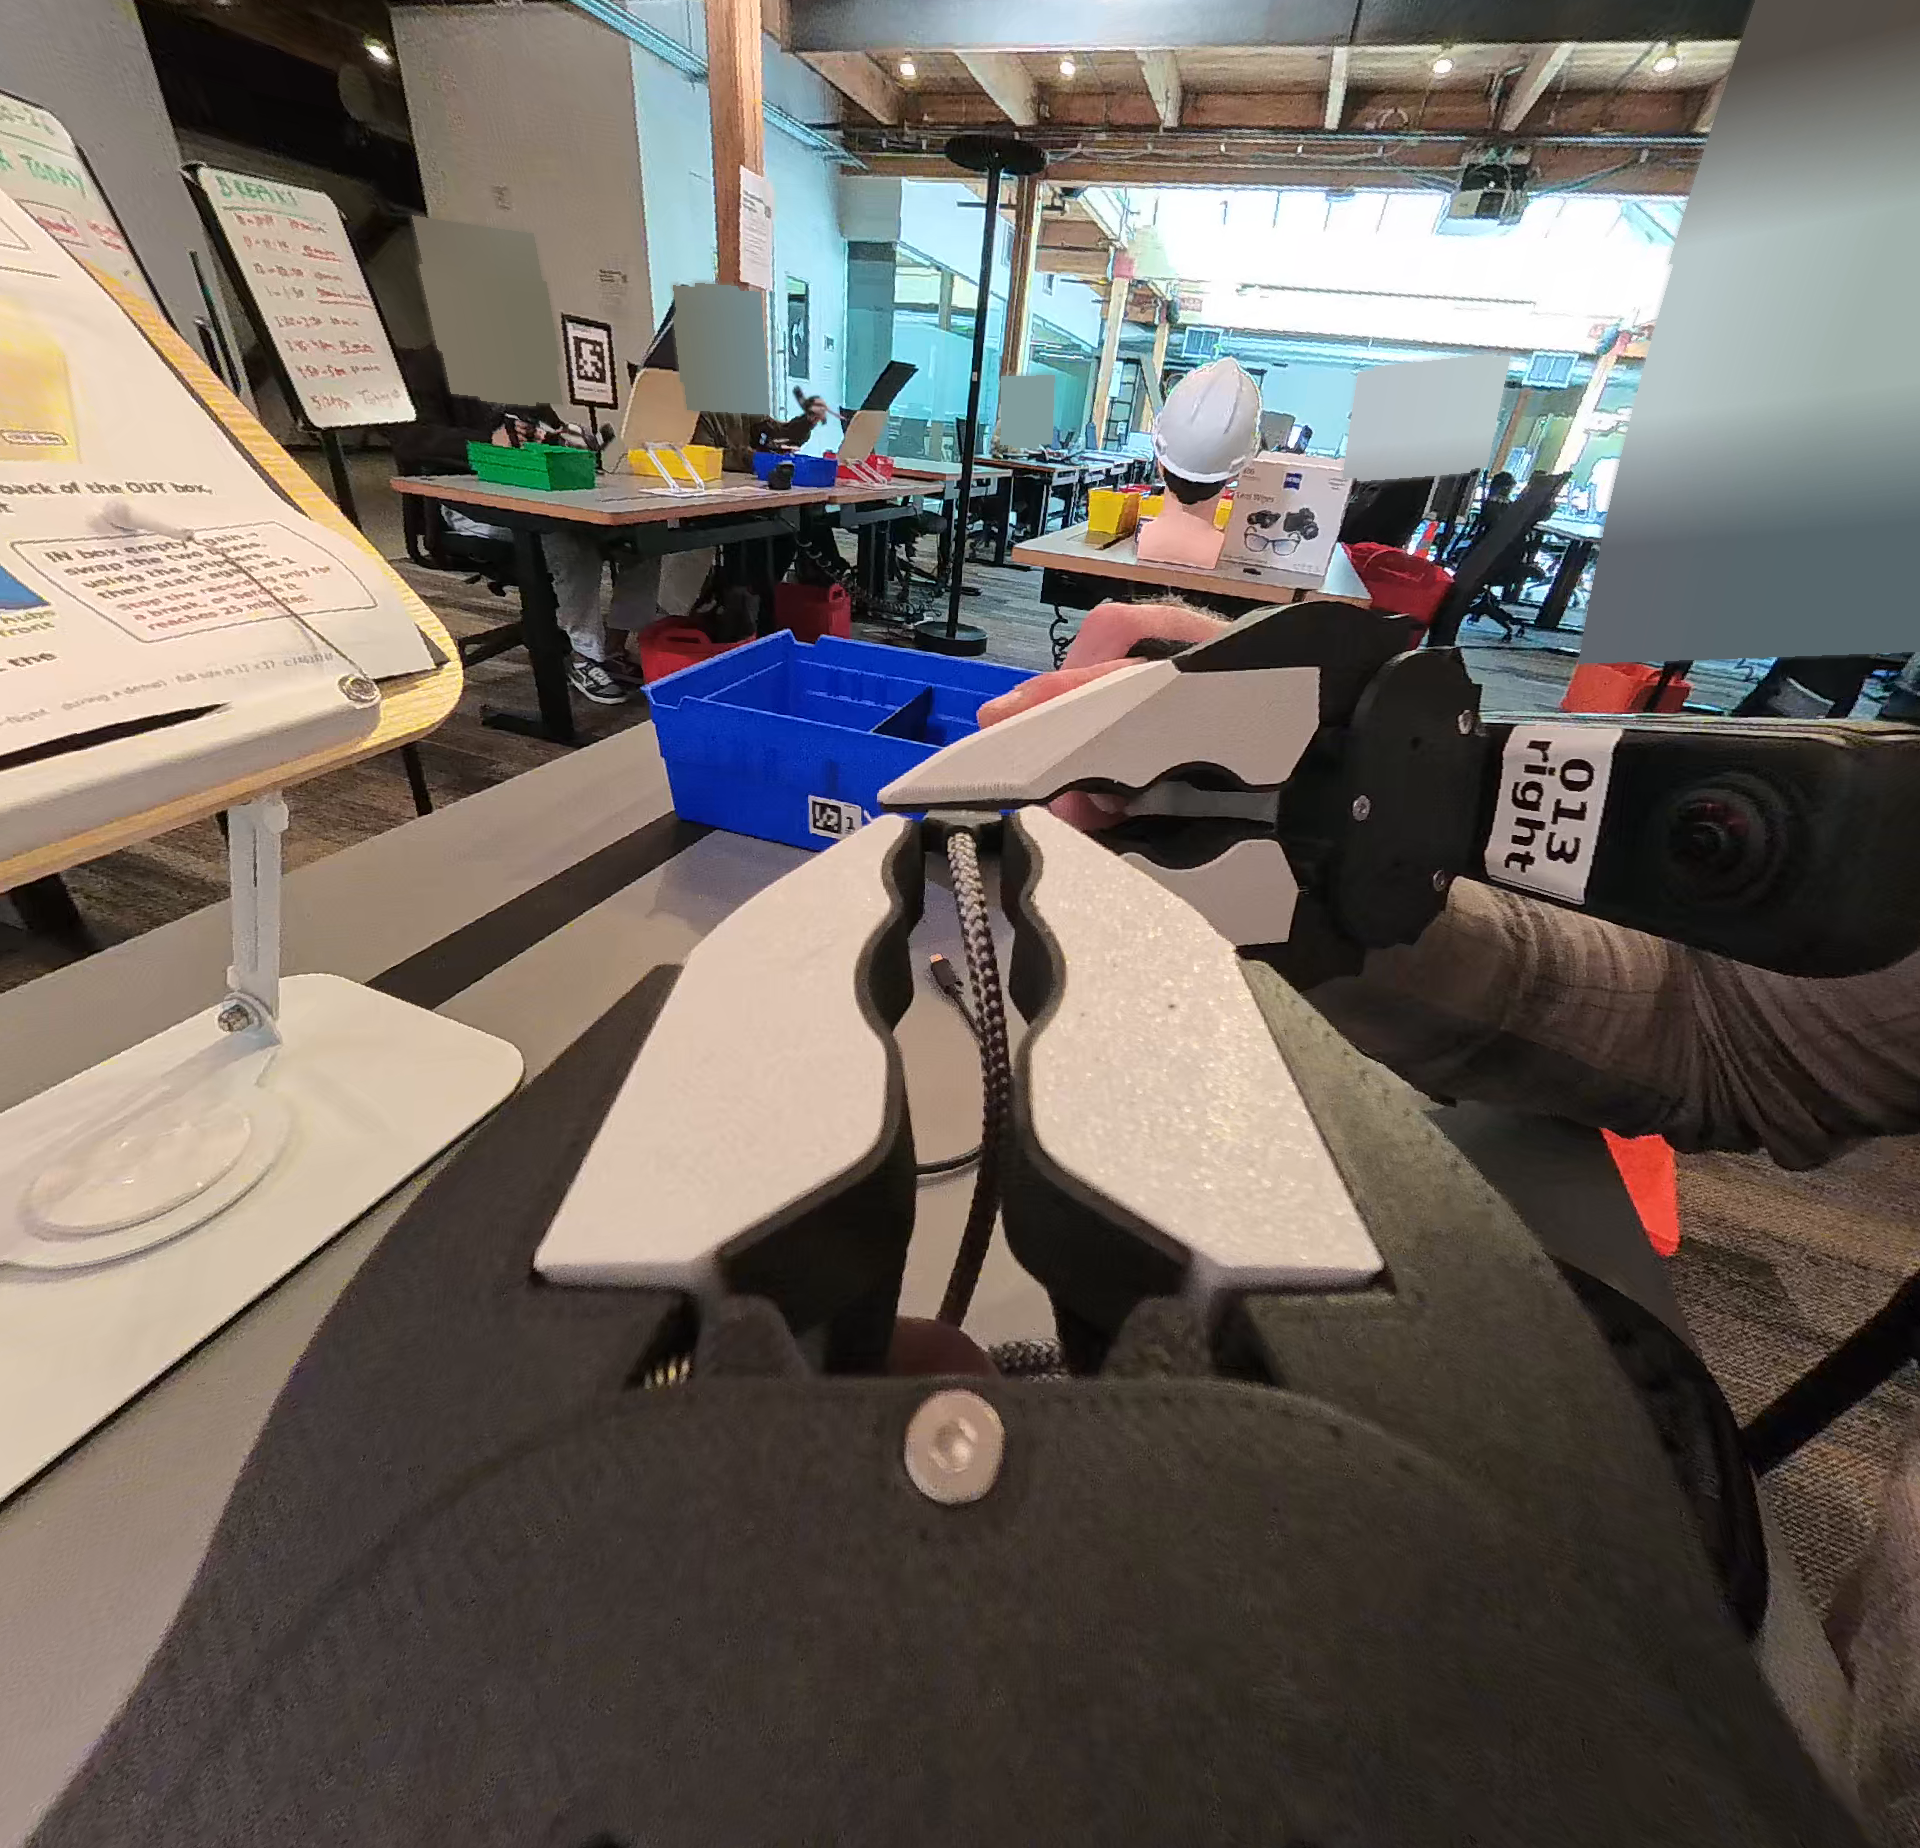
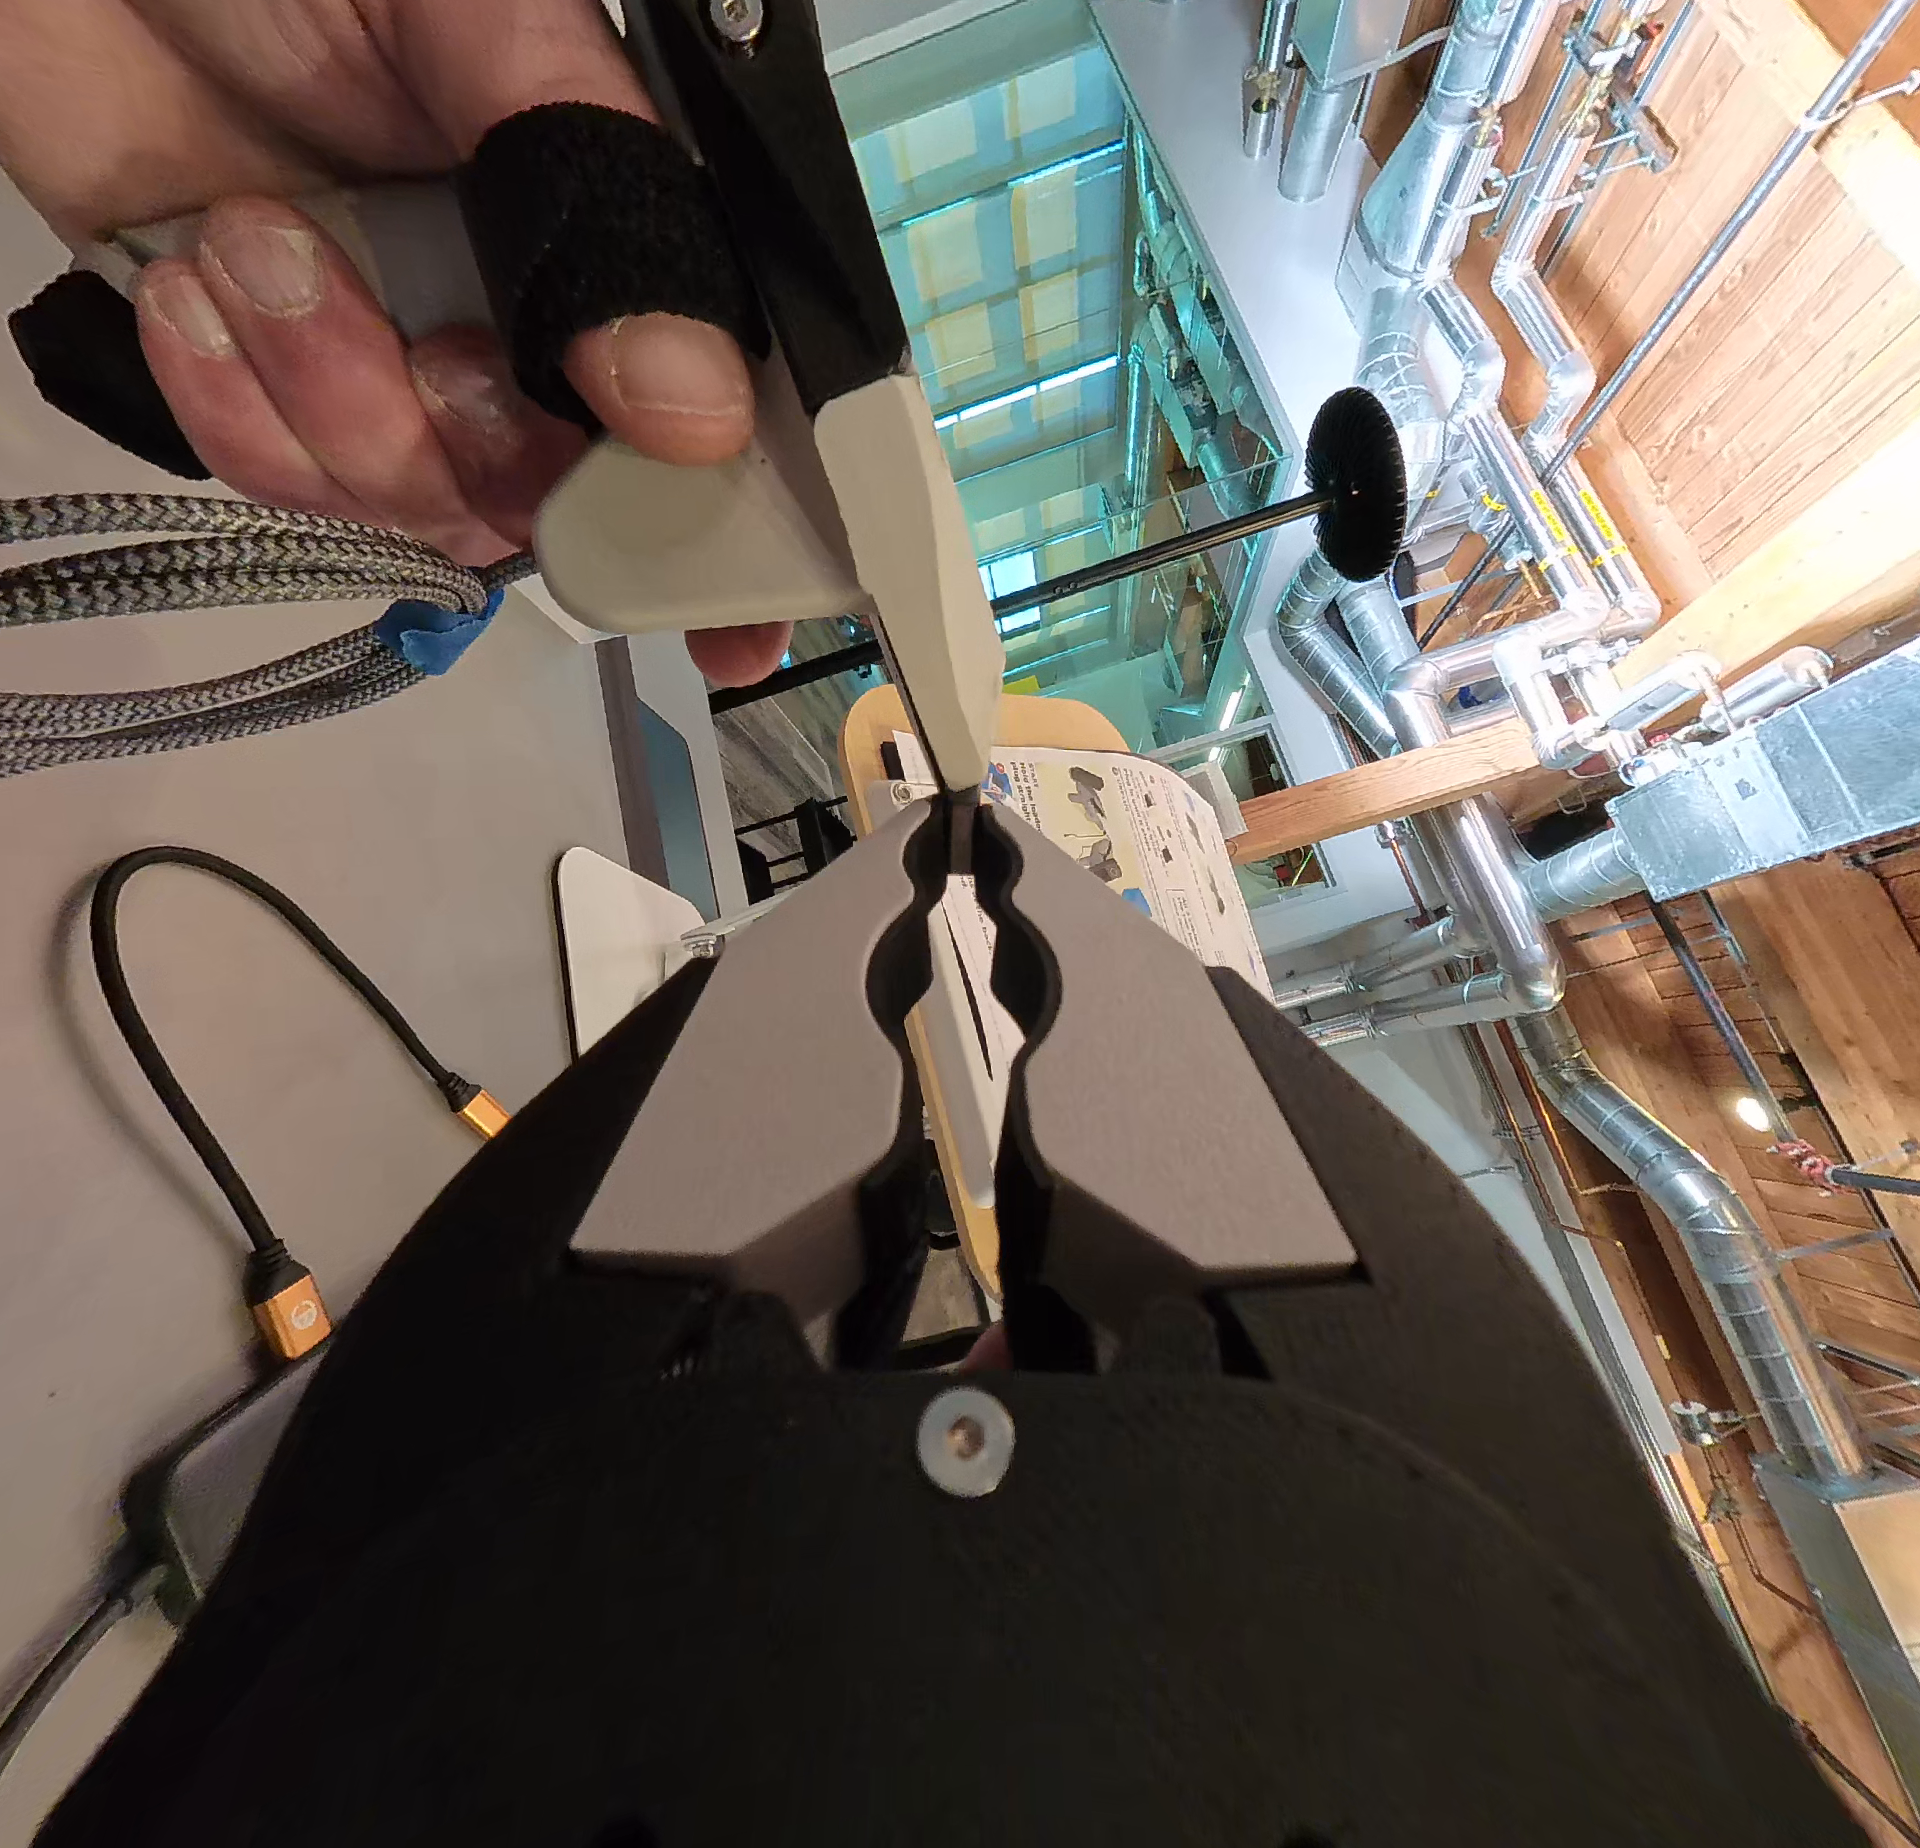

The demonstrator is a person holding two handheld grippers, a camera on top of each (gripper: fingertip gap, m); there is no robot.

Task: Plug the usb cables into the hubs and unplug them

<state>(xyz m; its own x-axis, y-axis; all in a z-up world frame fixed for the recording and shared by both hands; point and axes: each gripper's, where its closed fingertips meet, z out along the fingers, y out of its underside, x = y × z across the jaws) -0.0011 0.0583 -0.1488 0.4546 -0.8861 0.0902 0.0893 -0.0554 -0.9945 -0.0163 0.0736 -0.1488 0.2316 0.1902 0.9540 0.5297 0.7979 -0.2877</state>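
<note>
Over the grey desk [image 1: 582,925], our left gripper [image 1: 961,822] pinches the braided grey cable [image 1: 982,977] at twelve o'clock, likely steadying its plug for our right gripper [image 2: 961,801], closed on it.

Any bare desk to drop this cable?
Free: grey desk between the white stand base and the blue bin. Crowded: beside the right gripper, the braided cable bundle and orange-tipped black cable.

grey table [image 1: 582,925], blue bin [image 1: 790,759], white stand base [image 1: 343,1081], orange-tipped black cable [image 2: 208,1092], braided cable bundle [image 2: 208,603]
</note>
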